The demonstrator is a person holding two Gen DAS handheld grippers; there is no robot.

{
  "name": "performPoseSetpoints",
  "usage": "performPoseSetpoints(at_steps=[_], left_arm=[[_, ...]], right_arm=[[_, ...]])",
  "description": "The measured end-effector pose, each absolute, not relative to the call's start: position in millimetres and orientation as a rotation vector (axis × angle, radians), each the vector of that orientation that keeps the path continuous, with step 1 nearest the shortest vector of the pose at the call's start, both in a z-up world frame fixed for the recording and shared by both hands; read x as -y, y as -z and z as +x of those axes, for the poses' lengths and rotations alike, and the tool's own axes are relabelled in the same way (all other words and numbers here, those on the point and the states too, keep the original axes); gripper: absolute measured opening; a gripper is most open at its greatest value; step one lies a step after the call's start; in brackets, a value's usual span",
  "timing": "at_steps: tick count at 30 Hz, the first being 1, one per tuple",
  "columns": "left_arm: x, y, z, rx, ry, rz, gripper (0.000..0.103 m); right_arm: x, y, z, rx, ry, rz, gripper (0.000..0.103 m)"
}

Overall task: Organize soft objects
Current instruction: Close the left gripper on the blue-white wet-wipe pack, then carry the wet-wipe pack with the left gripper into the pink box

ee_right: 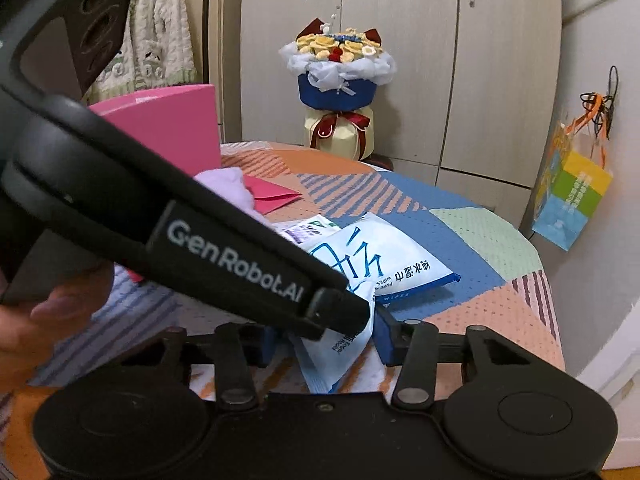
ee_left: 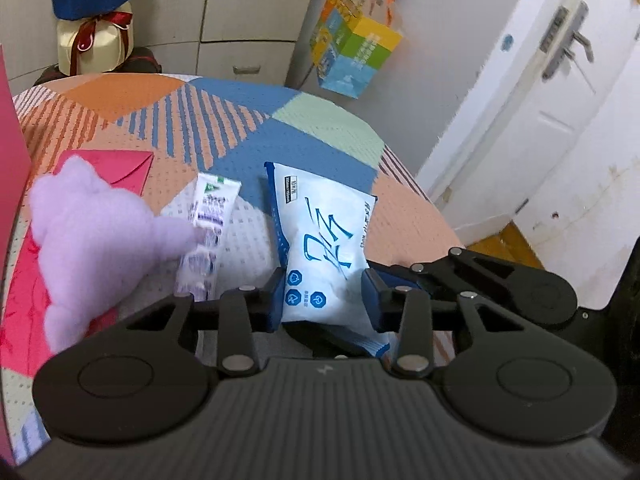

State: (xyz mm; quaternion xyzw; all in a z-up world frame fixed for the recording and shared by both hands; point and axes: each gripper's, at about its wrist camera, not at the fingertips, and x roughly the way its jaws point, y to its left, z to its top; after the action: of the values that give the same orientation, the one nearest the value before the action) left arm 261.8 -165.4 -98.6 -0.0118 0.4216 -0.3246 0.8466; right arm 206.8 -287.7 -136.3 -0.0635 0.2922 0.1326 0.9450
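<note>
Patterned bench: left gripper clamps the wipes pack; right gripper brackets its corner, needing closure.

On the table, the sachet lies between plush toy and wipes pack.

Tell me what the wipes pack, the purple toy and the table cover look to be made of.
Wipes pack: thin glossy plastic film, going by its sheen and crinkles. Purple toy: fuzzy plush fabric, matte, with a soft blurred outline. Table cover: probably woven or textured cloth, matte, with a fine dotted grid.
</note>
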Motion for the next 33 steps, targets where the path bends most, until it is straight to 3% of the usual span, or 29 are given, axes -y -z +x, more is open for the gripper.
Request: performPoseSetpoints(at_steps=[24,33], left_arm=[[110,79,162,-0.984,0.833,0.046,0.039],[60,41,127,-0.998,0.926,0.009,0.04]], right_arm=[[237,113,105,-0.681,-0.29,-0.167,0.052],[211,73,61,-0.702,-0.38,-0.213,0.053]])
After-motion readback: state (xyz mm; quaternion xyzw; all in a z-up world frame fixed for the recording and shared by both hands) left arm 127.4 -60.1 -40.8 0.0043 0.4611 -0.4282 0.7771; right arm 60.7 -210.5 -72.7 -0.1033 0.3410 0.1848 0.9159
